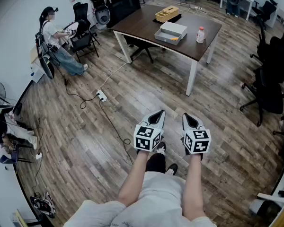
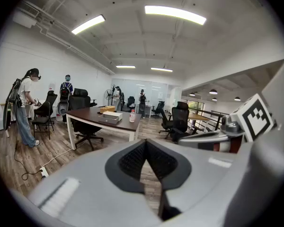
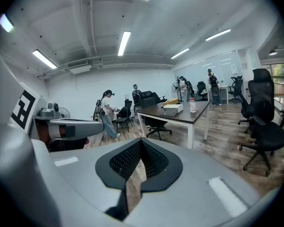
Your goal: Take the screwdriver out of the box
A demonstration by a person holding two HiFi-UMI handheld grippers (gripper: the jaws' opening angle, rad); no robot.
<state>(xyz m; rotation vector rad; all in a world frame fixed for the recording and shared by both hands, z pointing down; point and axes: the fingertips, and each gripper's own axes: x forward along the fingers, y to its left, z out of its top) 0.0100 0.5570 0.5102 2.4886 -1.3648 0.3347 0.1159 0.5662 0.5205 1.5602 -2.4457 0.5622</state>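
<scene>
Two grippers, the left gripper (image 1: 157,113) and the right gripper (image 1: 189,117), hang side by side near the person over the floor (image 1: 85,126) in the head view. They are well apart from the far table (image 1: 146,27), likely because the approach is not yet made. On the table sit a white box (image 1: 173,31) and a wooden box (image 1: 166,14). The left gripper view shows jaws clenched on nothing, aimed tableward. The right gripper view shows likewise: tips together, empty. No screwdriver shows; presumably it lies inside a box.

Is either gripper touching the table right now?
No, the left gripper and the right gripper both hang over the wood floor, well short of the table.
</scene>
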